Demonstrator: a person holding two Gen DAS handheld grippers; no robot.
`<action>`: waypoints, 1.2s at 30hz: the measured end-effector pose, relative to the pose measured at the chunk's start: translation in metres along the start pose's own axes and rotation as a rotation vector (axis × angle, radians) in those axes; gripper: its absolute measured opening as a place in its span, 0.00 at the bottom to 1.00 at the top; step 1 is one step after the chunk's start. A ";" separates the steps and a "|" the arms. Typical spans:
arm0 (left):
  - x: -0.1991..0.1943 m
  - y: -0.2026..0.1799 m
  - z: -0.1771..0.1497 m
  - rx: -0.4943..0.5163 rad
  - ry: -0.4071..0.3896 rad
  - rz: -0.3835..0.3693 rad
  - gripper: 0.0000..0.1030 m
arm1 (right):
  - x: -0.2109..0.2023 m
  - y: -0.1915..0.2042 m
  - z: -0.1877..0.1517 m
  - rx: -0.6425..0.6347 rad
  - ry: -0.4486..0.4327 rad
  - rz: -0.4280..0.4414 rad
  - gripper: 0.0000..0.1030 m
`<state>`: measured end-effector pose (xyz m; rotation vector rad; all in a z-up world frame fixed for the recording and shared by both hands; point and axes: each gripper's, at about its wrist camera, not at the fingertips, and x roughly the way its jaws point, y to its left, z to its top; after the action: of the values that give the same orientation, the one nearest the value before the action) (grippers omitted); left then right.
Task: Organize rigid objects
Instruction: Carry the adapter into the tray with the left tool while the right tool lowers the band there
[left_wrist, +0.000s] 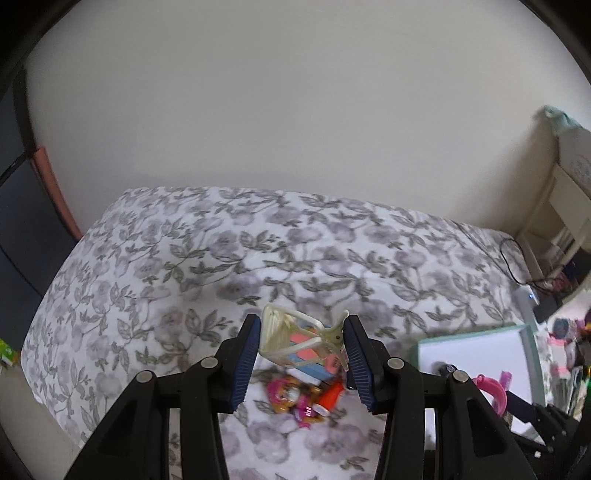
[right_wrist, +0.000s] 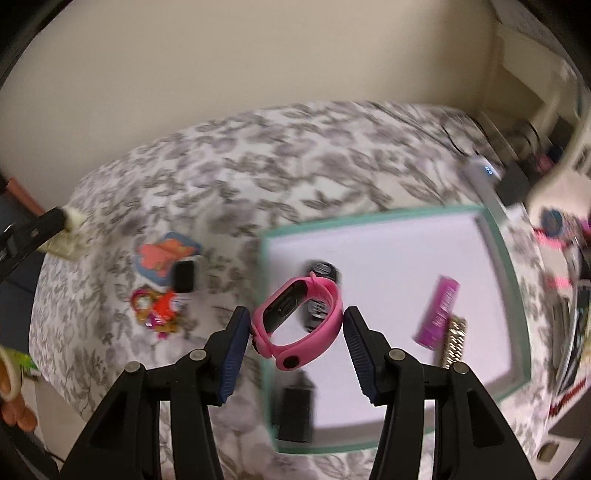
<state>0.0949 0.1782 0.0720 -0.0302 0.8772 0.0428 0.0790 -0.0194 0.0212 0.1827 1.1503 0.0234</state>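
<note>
My left gripper (left_wrist: 303, 332) is shut on a cream hair claw clip (left_wrist: 275, 332), held above the floral bedspread (left_wrist: 184, 266). Below the clip lie a blue card with a pink picture (left_wrist: 314, 356) and a pink-and-orange toy keychain (left_wrist: 291, 400). In the right wrist view my right gripper (right_wrist: 296, 317) is shut on a pink watch (right_wrist: 330, 301), over the left part of a white tray with a teal rim (right_wrist: 369, 218). Inside the tray are a purple tube (right_wrist: 439, 314), a gold watch band (right_wrist: 456, 341) and a black box (right_wrist: 295, 410). A small black watch (right_wrist: 184, 277) rests on the bed.
A white device with blue lights (right_wrist: 484, 171) and a black cable (left_wrist: 511, 258) lie at the bed's far right by white shelving (left_wrist: 561, 206). Colourful clutter (right_wrist: 557, 236) sits right of the tray. The bed's left edge (left_wrist: 37, 332) drops off; a wall stands behind.
</note>
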 end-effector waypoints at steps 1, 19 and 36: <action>0.000 -0.006 -0.002 0.009 0.005 -0.006 0.48 | 0.002 -0.009 -0.001 0.020 0.012 -0.014 0.52; 0.017 -0.110 -0.038 0.144 0.133 -0.160 0.48 | -0.002 -0.113 -0.007 0.212 0.057 -0.122 0.53; 0.046 -0.177 -0.077 0.259 0.274 -0.211 0.48 | 0.018 -0.133 -0.015 0.247 0.117 -0.118 0.53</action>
<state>0.0740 -0.0011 -0.0115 0.1167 1.1437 -0.2779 0.0625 -0.1460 -0.0221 0.3356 1.2778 -0.2154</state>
